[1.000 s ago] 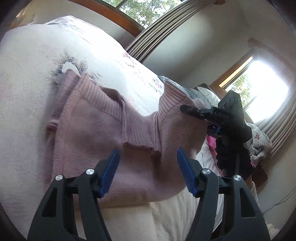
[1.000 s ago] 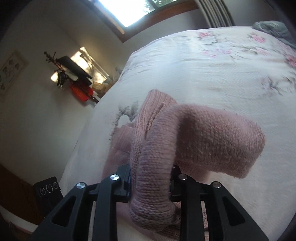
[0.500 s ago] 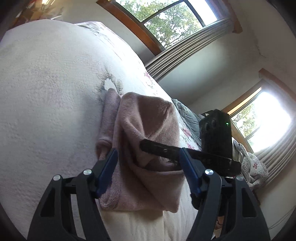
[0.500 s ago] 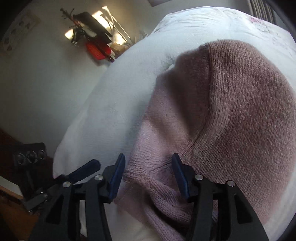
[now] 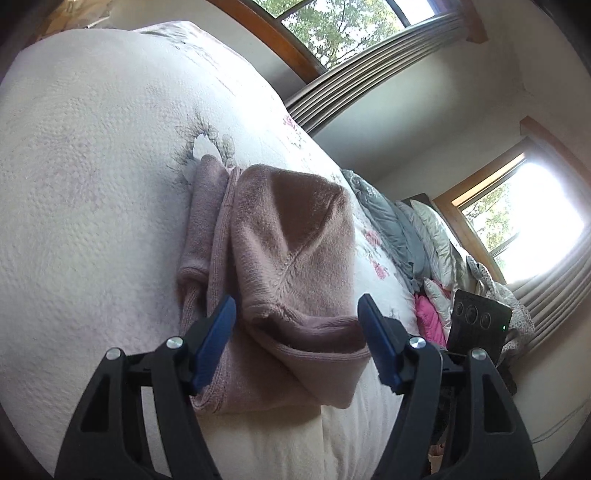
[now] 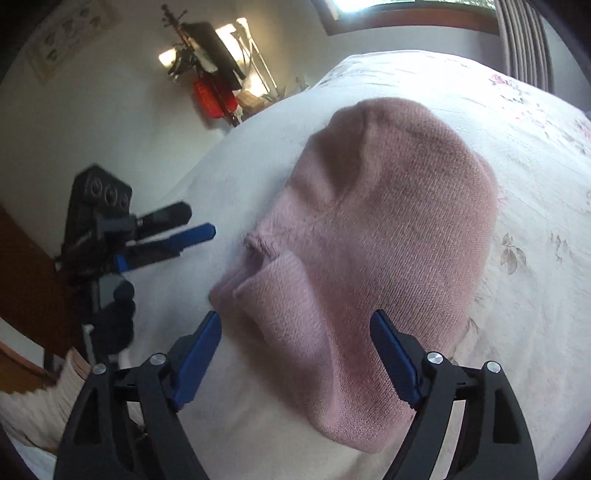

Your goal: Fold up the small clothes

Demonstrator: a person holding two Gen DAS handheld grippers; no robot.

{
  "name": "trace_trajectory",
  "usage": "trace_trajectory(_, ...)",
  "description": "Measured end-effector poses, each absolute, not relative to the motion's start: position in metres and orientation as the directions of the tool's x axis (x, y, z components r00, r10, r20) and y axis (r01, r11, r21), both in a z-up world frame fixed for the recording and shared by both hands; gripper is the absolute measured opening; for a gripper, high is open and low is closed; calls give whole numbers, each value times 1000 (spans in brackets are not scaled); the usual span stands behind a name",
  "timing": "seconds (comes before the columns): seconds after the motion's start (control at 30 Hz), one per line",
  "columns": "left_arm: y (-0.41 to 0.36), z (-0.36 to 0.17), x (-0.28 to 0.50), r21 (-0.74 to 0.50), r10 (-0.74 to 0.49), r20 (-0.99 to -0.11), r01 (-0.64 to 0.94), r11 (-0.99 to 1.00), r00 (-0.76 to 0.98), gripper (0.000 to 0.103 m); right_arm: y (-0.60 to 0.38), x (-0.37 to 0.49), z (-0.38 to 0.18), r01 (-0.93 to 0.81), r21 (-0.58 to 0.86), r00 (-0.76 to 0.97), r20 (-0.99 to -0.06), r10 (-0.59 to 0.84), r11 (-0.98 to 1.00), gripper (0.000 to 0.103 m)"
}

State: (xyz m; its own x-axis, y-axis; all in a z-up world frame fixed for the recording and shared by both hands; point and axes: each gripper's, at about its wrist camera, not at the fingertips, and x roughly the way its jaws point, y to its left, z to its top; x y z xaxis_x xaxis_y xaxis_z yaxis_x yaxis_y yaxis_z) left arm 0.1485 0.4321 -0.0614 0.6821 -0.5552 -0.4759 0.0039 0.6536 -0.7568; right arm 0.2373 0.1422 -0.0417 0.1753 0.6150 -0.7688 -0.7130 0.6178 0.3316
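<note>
White quilted bedspread (image 5: 81,192) with faint flowers fills the space ahead of our claws, windows (image 5: 332,22) beyond it. On it lies the pink knit sweater (image 5: 288,266), folded into a bundle, directly in front of our left gripper (image 5: 297,317) and our right gripper (image 6: 295,332). We hold both with blue pads spread apart, gripping nothing
</note>
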Motion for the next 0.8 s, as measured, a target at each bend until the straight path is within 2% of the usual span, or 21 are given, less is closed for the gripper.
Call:
trace_trajectory(0.1,429,-65,155,-759,-576,-501,-9,651,646,67,167,228,-58,-747,254,195,-800,567,615,83)
trace_trajectory(0.13,428,-67,157,-759,-579,-506,-12,651,639,68,176,226,-64,-757,215,214,-811,545,617,74)
trace_trajectory(0.17,427,-69,158,-760,-584,-512,-16,649,630,68,182,223,-69,-768,180,230,-818,527,615,60)
trace_trajectory(0.2,427,-71,160,-764,-590,-518,-24,645,619,68,186,222,-73,-776,186,211,-824,525,603,25)
trace_trajectory(0.23,426,-74,162,-770,-598,-519,-30,638,611,68,184,224,-75,-770,227,180,-819,544,597,14)
trace_trajectory(0.4,416,-91,186,-817,-657,-493,-43,576,571,69,146,223,-48,-745,340,205,-702,681,575,11)
trace_trajectory(0.47,413,-98,201,-871,-709,-422,-35,491,565,70,135,215,-38,-743,363,213,-669,712,563,11)
trace_trajectory(0.53,412,-102,220,-902,-732,-374,-41,430,570,70,131,209,-34,-752,338,223,-677,701,566,11)
trace_trajectory(0.63,406,-107,257,-881,-724,-420,-55,470,547,78,145,204,-37,-755,336,216,-683,697,563,11)
trace_trajectory(0.7,406,-121,281,-884,-740,-441,-103,456,508,76,148,202,-38,-756,339,220,-674,705,560,11)
trace_trajectory(0.77,410,-128,295,-883,-736,-451,-134,450,504,52,147,201,-41,-749,361,217,-659,720,556,11)
trace_trajectory(0.8,411,-126,300,-872,-728,-468,-125,474,500,25,147,201,-43,-744,364,224,-654,723,560,11)
